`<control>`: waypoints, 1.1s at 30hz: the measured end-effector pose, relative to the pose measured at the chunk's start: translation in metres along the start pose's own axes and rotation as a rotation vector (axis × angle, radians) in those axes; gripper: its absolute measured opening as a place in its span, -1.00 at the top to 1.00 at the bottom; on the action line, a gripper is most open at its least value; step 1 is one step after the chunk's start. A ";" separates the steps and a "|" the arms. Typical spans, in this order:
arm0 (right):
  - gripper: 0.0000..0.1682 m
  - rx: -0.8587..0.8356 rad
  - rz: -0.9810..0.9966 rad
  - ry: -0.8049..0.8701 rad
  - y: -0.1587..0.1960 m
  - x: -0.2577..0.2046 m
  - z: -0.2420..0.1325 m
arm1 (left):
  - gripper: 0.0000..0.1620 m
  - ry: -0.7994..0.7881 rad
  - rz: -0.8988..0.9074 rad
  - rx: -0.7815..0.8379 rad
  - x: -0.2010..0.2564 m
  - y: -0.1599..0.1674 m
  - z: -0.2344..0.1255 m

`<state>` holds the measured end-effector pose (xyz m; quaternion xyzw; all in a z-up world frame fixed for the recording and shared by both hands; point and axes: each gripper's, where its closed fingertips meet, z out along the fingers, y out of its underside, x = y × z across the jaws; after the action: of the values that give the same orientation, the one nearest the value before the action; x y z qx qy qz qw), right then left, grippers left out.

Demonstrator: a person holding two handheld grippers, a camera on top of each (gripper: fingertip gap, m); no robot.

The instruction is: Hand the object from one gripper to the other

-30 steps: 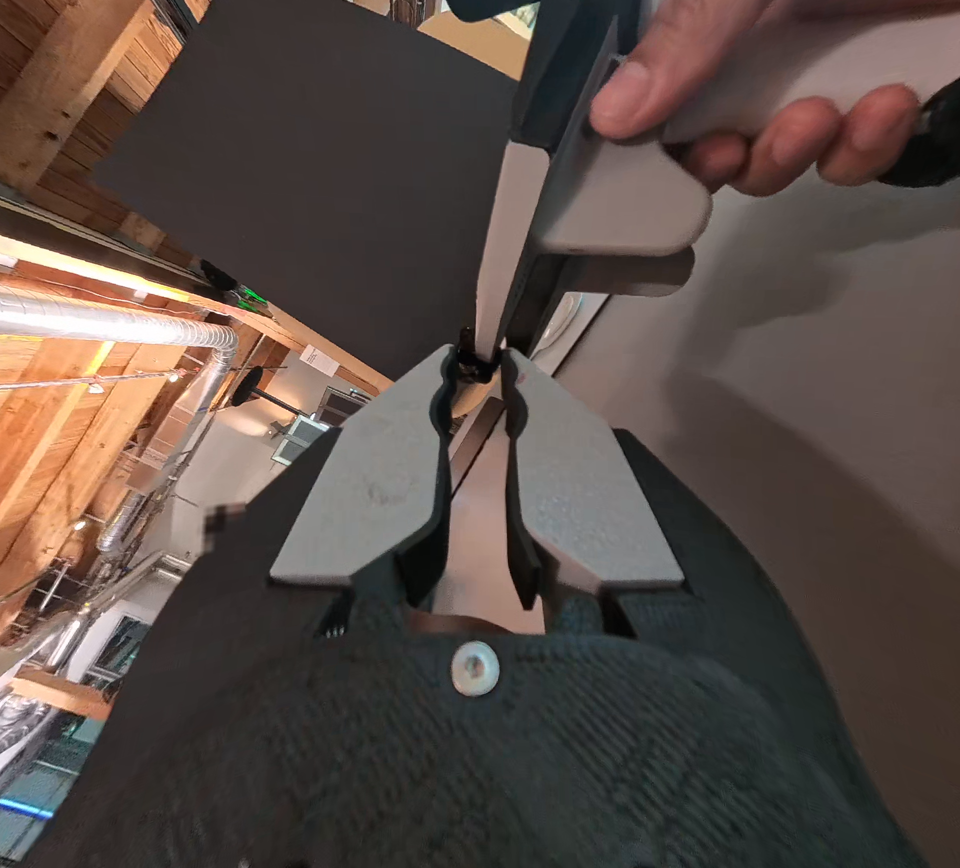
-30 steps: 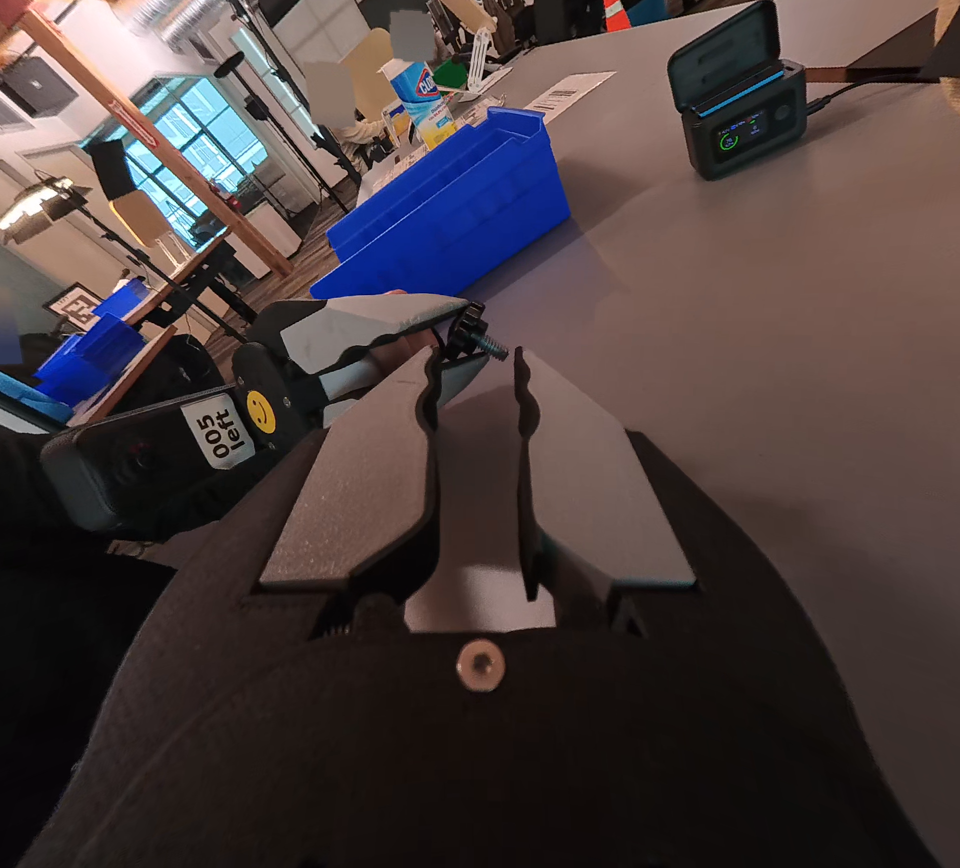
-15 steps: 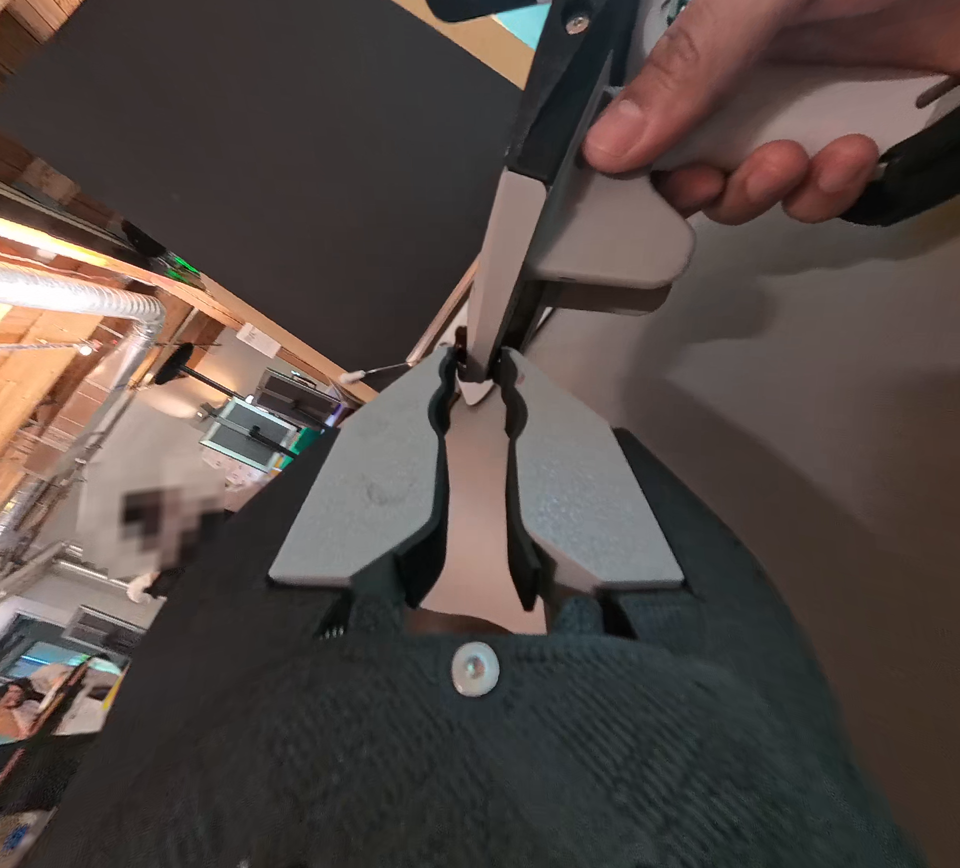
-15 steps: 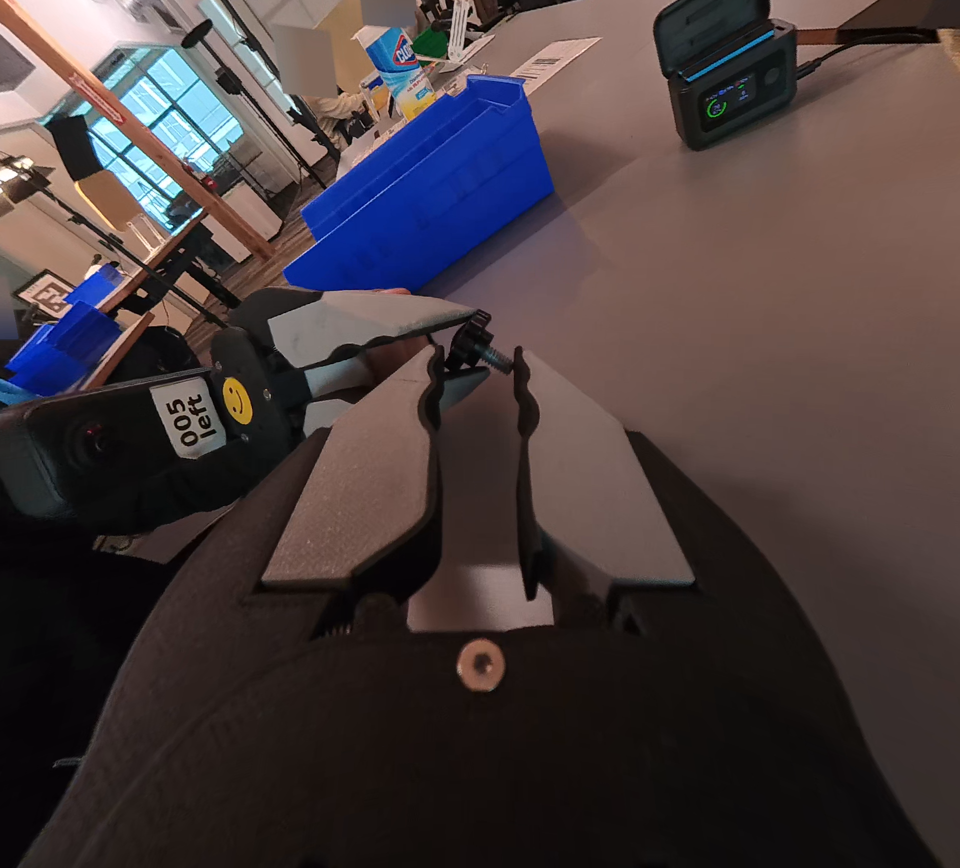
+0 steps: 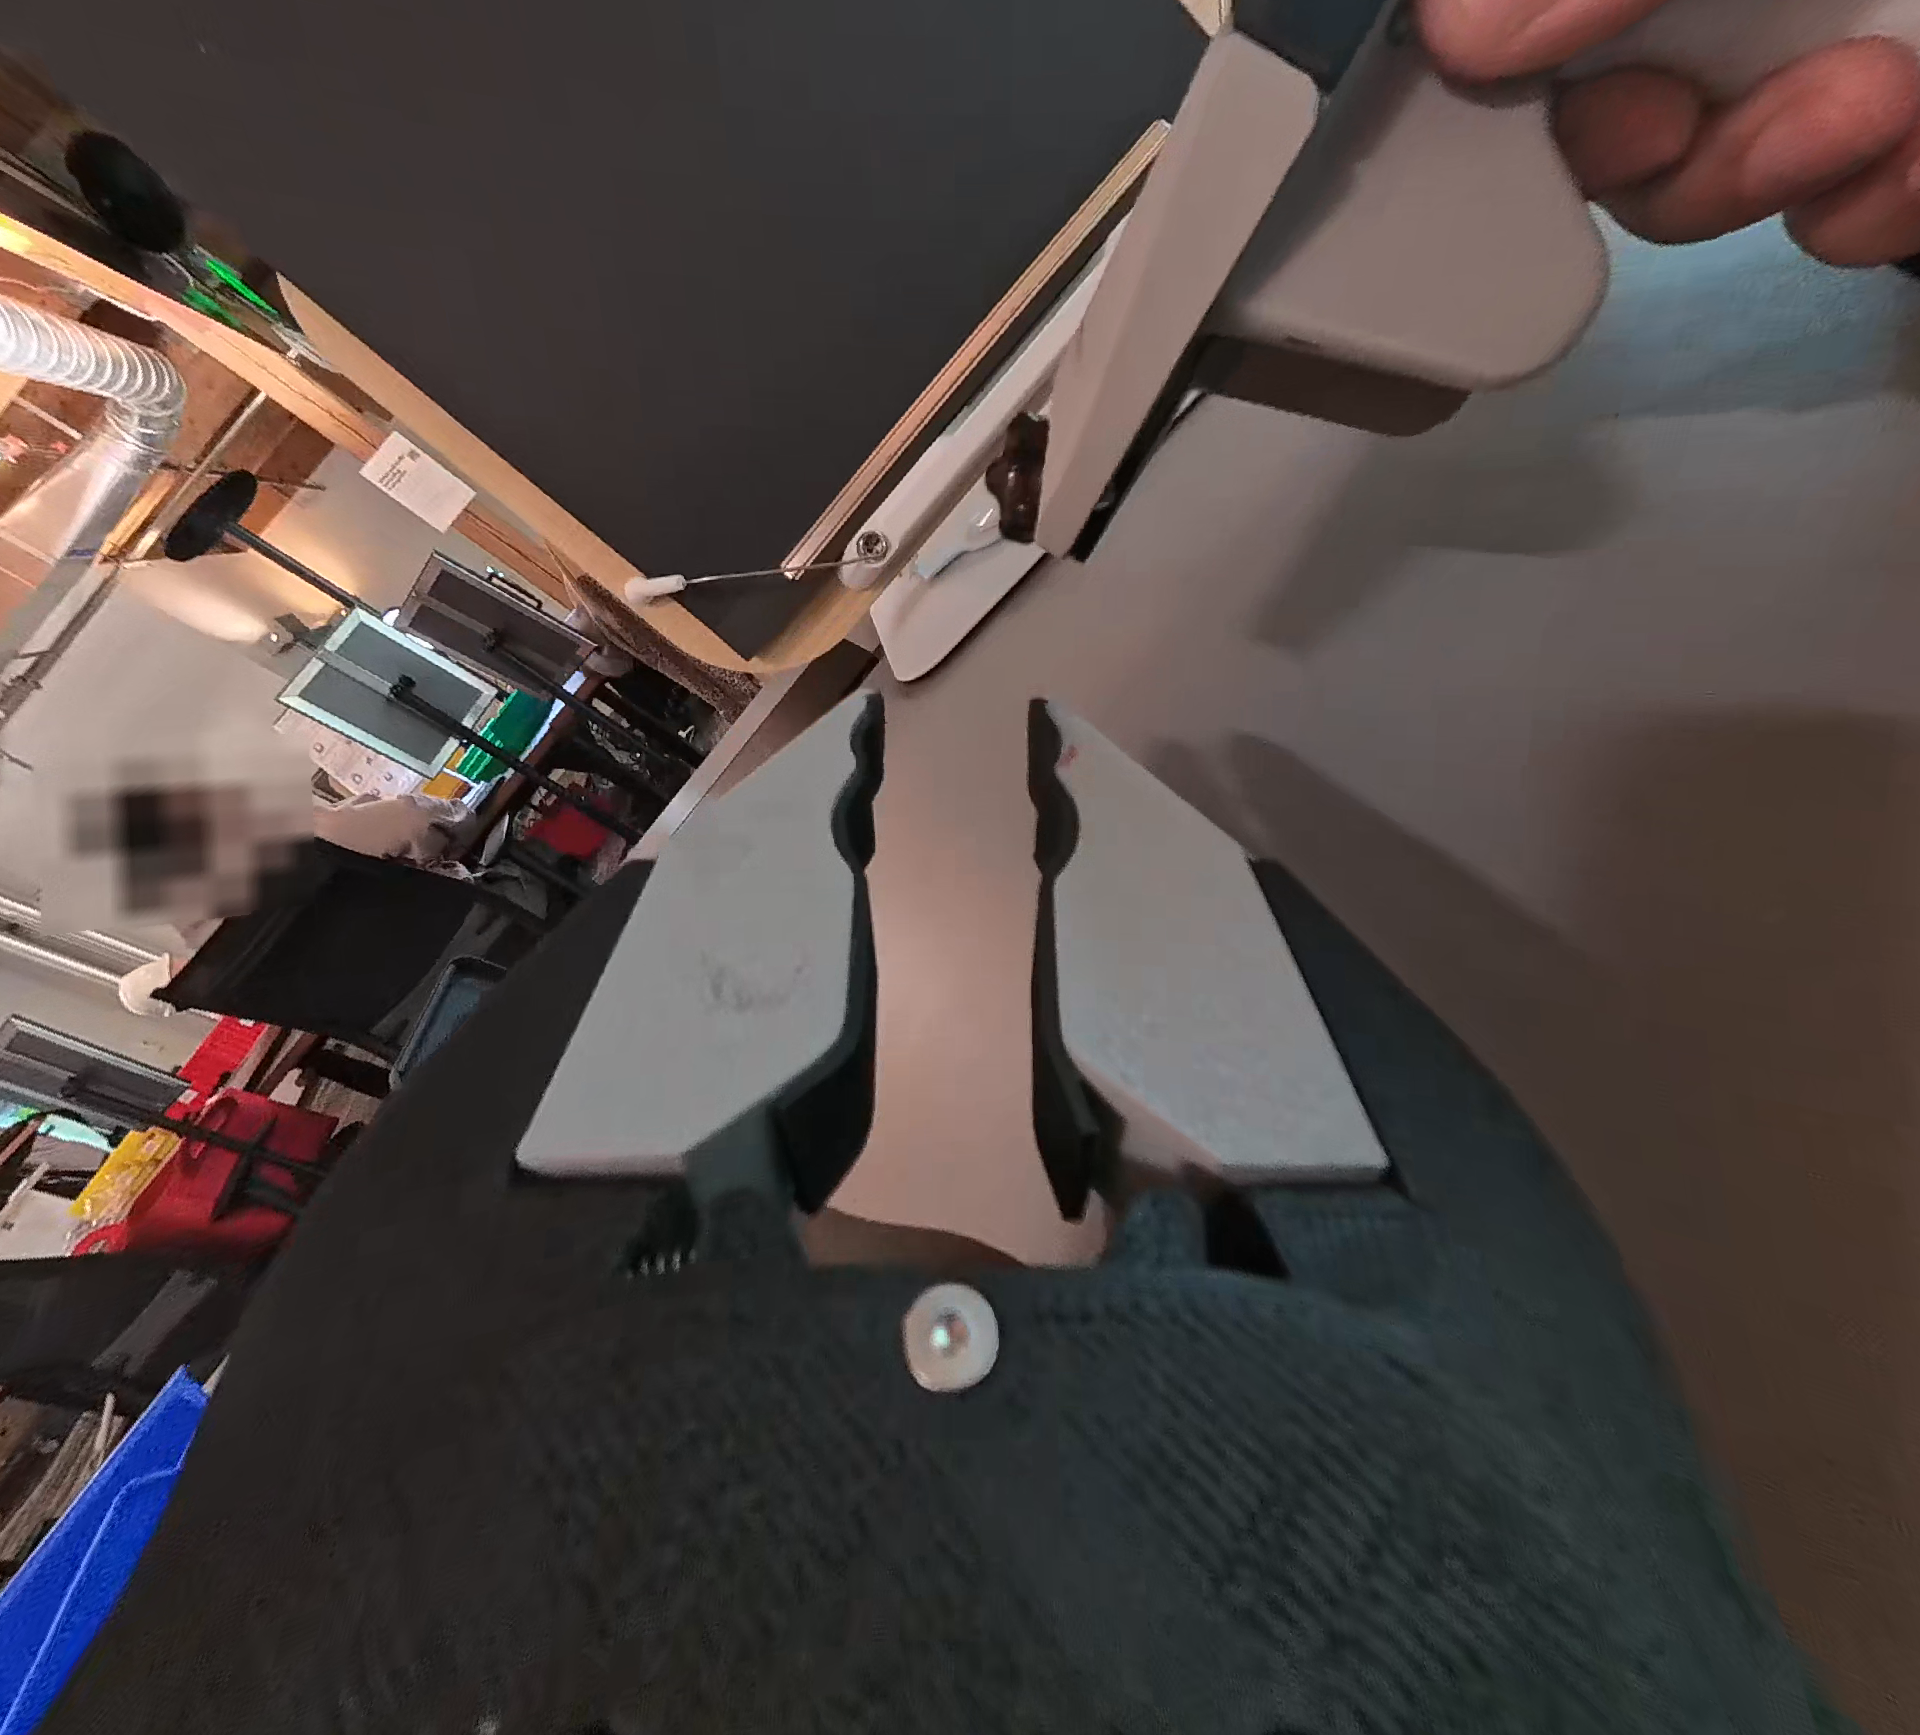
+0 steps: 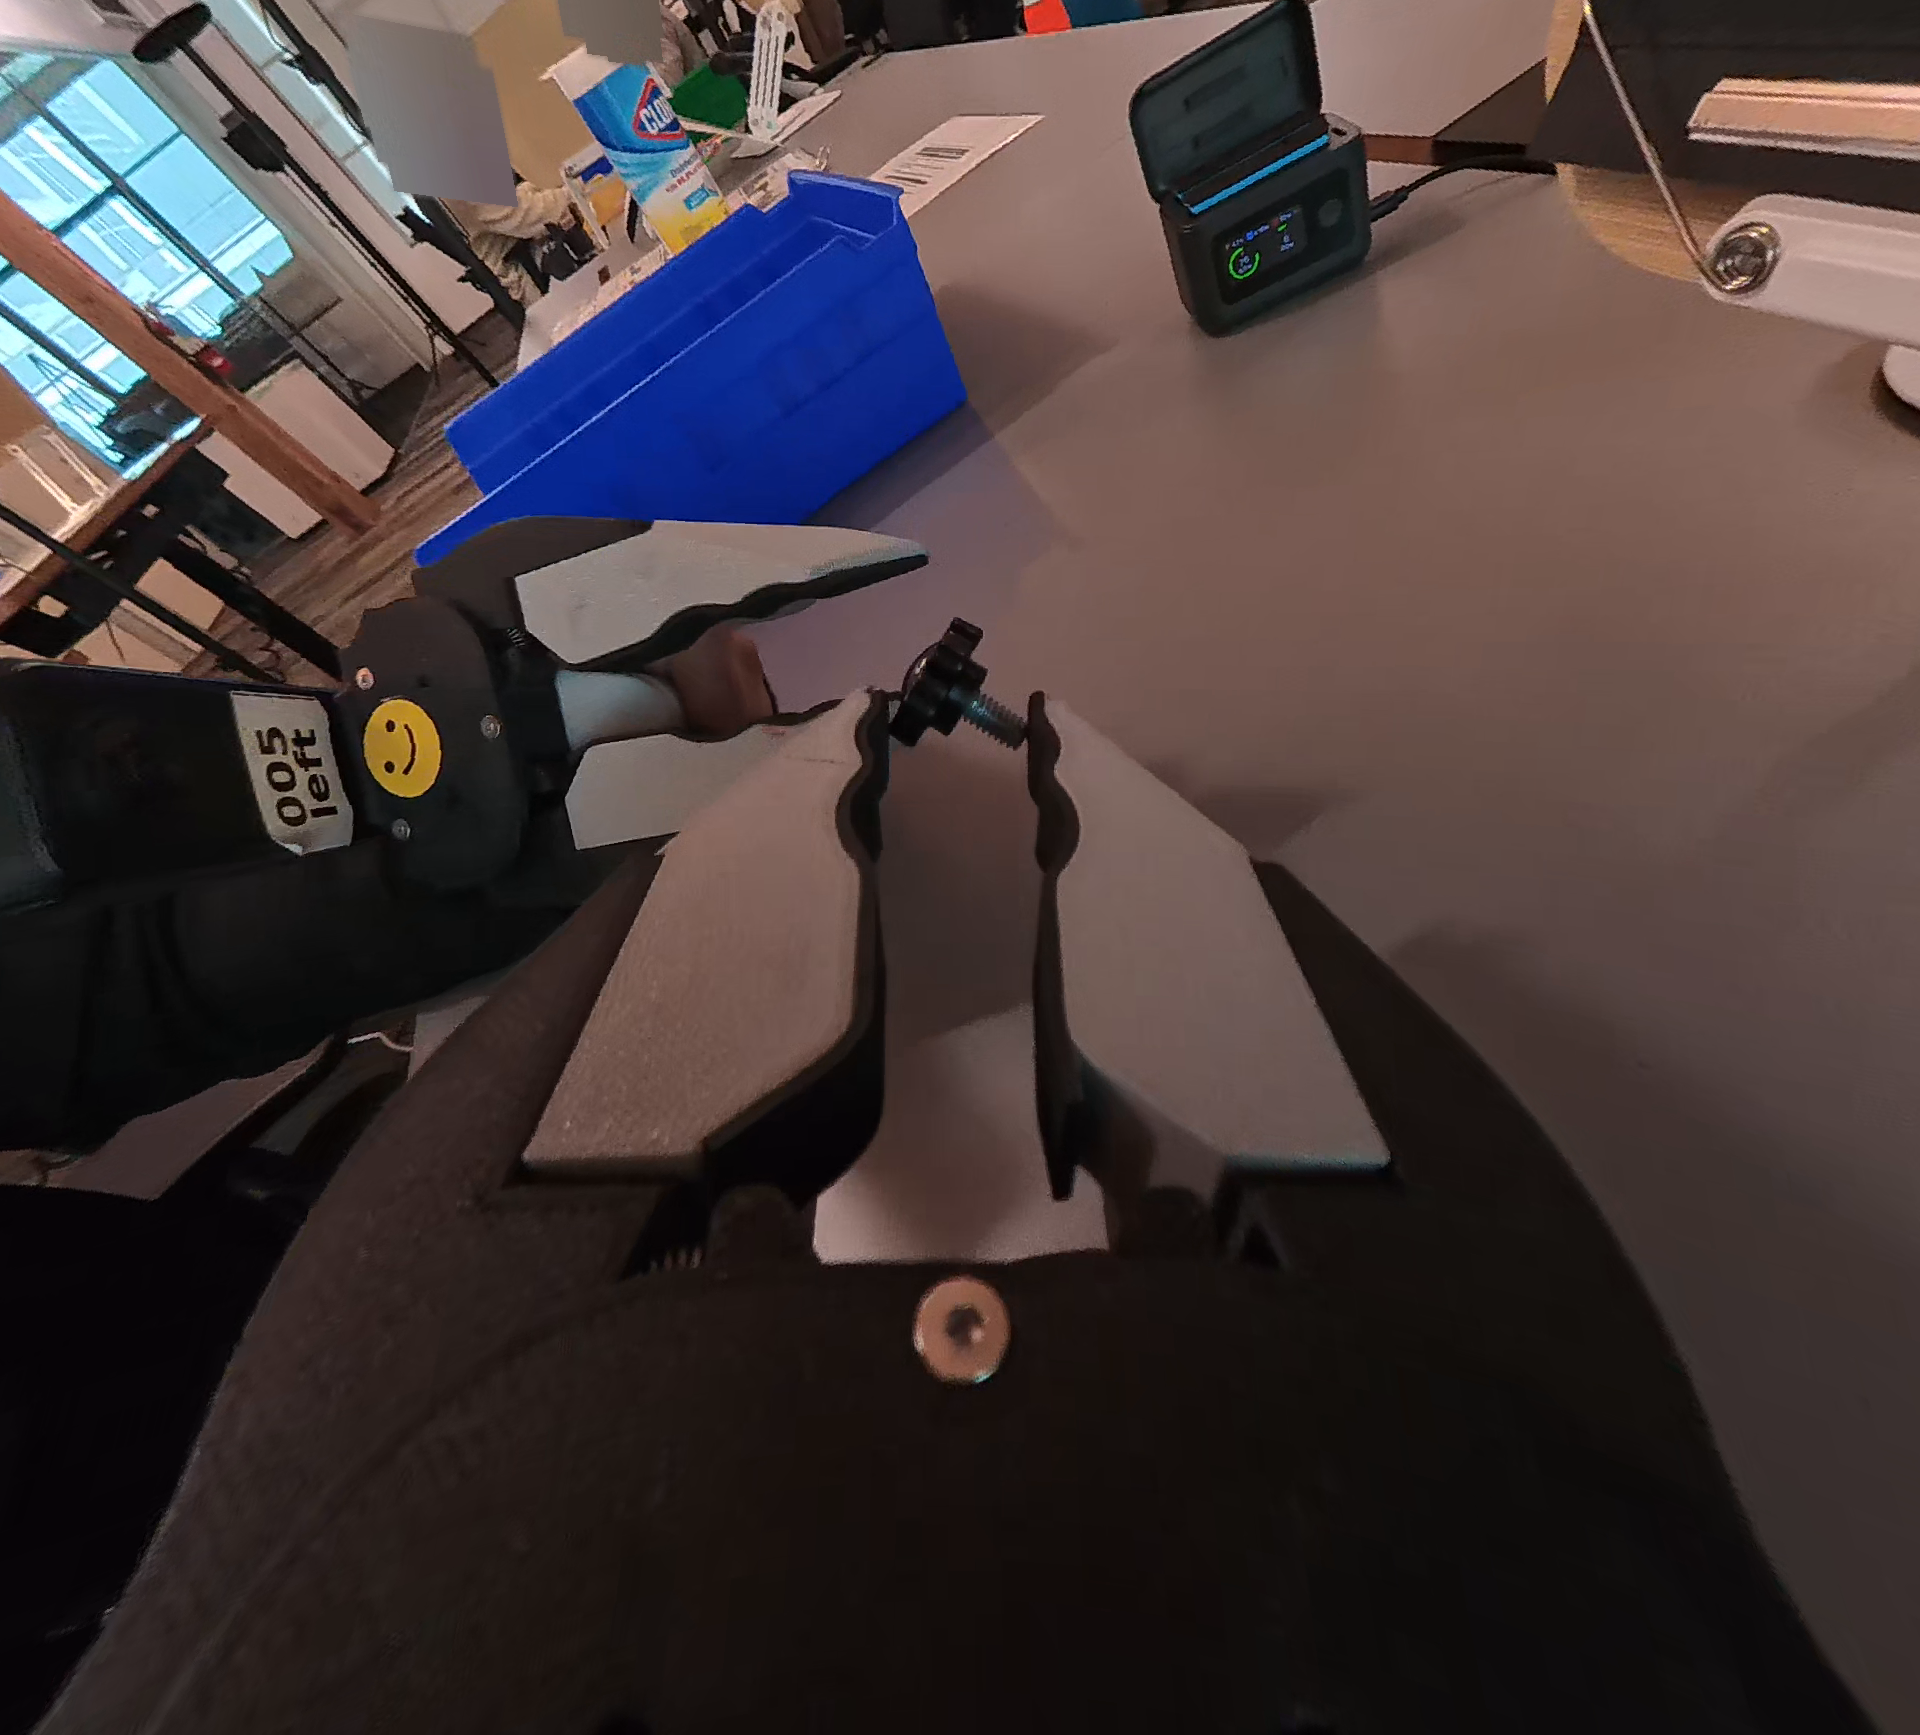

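Note:
A small black thumbscrew [image 6: 945, 677] with a threaded stud sits lengthwise between the fingertips of my right gripper [image 6: 954, 714], which is shut on it above the grey table [image 6: 1455, 646]. My left gripper [image 6: 862, 636] is just to the left of it, jaws apart and empty, clear of the screw. In the left wrist view my left gripper [image 5: 954, 719] is open with nothing between its fingers. The right gripper [image 5: 1049, 522] shows ahead of it with the screw's knob [image 5: 1016, 480] at its tip. A hand [image 5: 1662, 23] holds that gripper's handle.
A blue bin [image 6: 727, 355] stands on the table beyond the grippers. A dark open case with a lit screen [image 6: 1262, 231] and a cable are at the back right. A white stand's foot [image 6: 1818, 251] and a black board [image 5: 623, 179] are close on the right. The tips of both grippers are at nearly the same place.
The left gripper held the screw against the right gripper's tips. It has now opened and drawn back, and the screw stays in the right gripper.

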<state>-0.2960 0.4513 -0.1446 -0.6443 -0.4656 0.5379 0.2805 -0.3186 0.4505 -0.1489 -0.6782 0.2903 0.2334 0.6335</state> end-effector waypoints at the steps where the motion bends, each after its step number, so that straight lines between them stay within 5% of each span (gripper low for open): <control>1: 0.73 0.003 -0.008 0.011 -0.001 0.001 -0.001 | 0.68 -0.003 0.000 -0.004 -0.001 0.001 0.000; 10: 0.73 0.109 -0.128 0.141 -0.031 -0.012 -0.032 | 0.72 -0.009 -0.049 -0.068 -0.007 0.021 0.005; 15: 0.74 0.180 -0.183 0.119 -0.058 -0.079 -0.085 | 0.79 -0.010 -0.088 -0.102 -0.013 0.031 0.007; 19: 0.73 0.201 -0.294 0.329 -0.079 -0.109 -0.160 | 0.79 -0.002 -0.099 -0.114 -0.012 0.034 0.007; 24: 0.73 0.100 -0.180 0.729 -0.070 -0.028 -0.266 | 0.79 0.029 -0.085 -0.119 -0.003 0.032 0.009; 27: 0.71 -0.108 -0.057 1.018 -0.024 0.064 -0.323 | 0.78 0.050 -0.077 -0.122 0.002 0.032 0.009; 30: 0.52 -0.266 0.081 1.034 0.020 0.098 -0.332 | 0.78 0.058 -0.078 -0.128 0.004 0.033 0.009; 33: 0.55 -0.214 0.029 1.055 0.006 0.090 -0.330 | 0.77 0.062 -0.083 -0.133 0.003 0.035 0.010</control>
<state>0.0192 0.5765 -0.1015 -0.8583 -0.3046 0.0945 0.4019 -0.3396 0.4587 -0.1772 -0.7372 0.2653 0.2045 0.5867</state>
